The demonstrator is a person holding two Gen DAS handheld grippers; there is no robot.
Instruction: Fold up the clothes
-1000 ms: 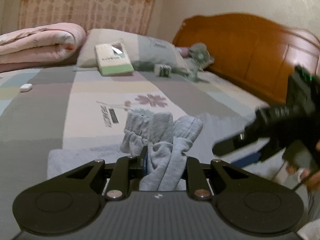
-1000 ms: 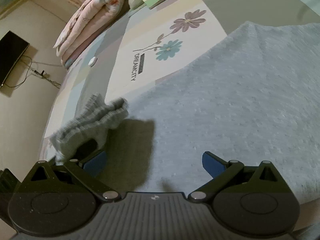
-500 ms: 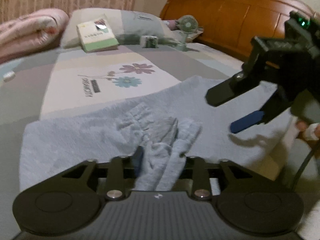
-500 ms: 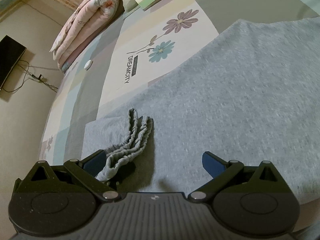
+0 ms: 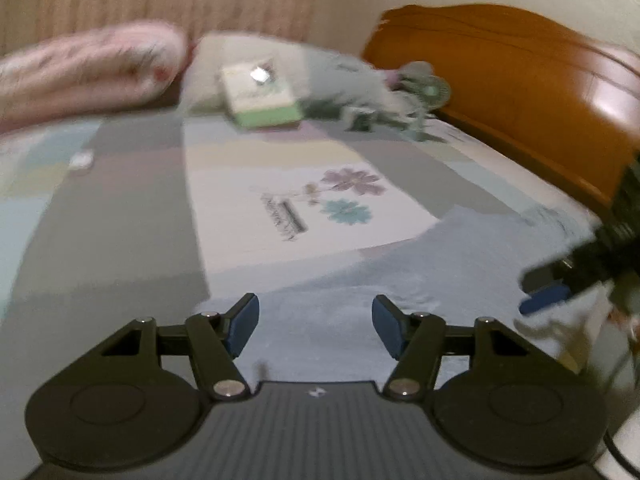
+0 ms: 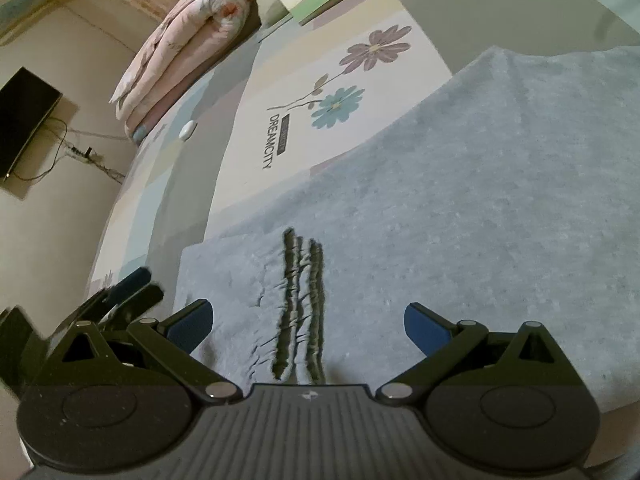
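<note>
A light grey-blue knit garment (image 6: 460, 216) lies spread flat on the bed, also seen in the blurred left wrist view (image 5: 400, 280). A ribbed cuff (image 6: 300, 304) rests in wrinkled folds on top of it, just ahead of my right gripper (image 6: 308, 322), which is open and empty above the cloth. My left gripper (image 5: 314, 324) is open too, with nothing between its blue pads. The left gripper (image 6: 132, 284) shows at the lower left of the right wrist view, beside the garment's edge. The right gripper (image 5: 560, 284) appears at the right edge of the left wrist view.
The bed sheet (image 6: 280, 120) has a flower print. A folded pink quilt (image 6: 188, 36), a pillow with a green-edged book (image 5: 260, 96), a small fan (image 5: 428, 92) and a small white object (image 6: 188, 130) lie farther off. The wooden headboard (image 5: 520, 92) bounds the right side.
My left gripper has opened and let go of the cuff, which now lies flat on the garment. The left gripper has drawn back to the left; the right gripper stayed open.
</note>
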